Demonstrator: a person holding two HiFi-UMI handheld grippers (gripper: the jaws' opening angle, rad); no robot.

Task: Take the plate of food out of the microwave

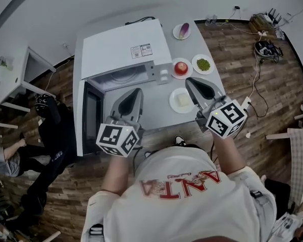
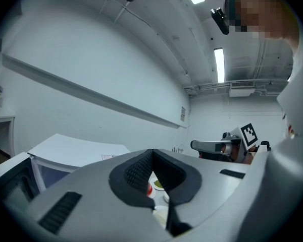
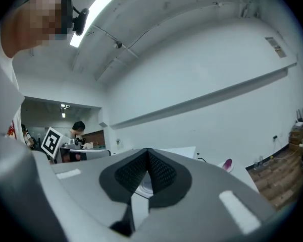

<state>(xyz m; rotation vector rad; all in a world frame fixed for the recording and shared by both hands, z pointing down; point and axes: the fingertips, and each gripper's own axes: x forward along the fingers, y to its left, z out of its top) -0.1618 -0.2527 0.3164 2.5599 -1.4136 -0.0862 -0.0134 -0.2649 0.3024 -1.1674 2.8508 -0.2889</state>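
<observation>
- The plate of pale food [image 1: 178,101] lies on the grey worktop [image 1: 156,116], outside the microwave [image 1: 122,47], just in front of its right-hand corner.
- The plate is round, so it has no long axis. The pale, squarish piece on it sits near the middle with its sides roughly square to the worktop's front edge.
- The microwave's long side runs parallel to the worktop's front edge and its opening faces the person. Its door [image 1: 91,116] stands swung out along the left edge.
- Inside the cavity a round pale disc [image 1: 122,77] shows; I cannot tell whether anything rests on it.
- The right gripper [image 1: 191,82] is above the plate's far right rim, tips pointing away from the person. Its pads [image 3: 161,173] are pressed together at the tips with nothing between them.
- The left gripper [image 1: 138,91] hangs before the microwave's opening, pointing into it. Its pads [image 2: 136,173] also meet at the tips and pinch nothing.
- A bare strip of worktop runs along the front edge, between the open door and the plate.
- Toward the right edge the room is tighter. A plate with a red fruit [image 1: 181,68] and a plate of green bits [image 1: 203,64] lie just beyond, and a plate with a purple piece [image 1: 182,31] sits near the far right corner.
</observation>
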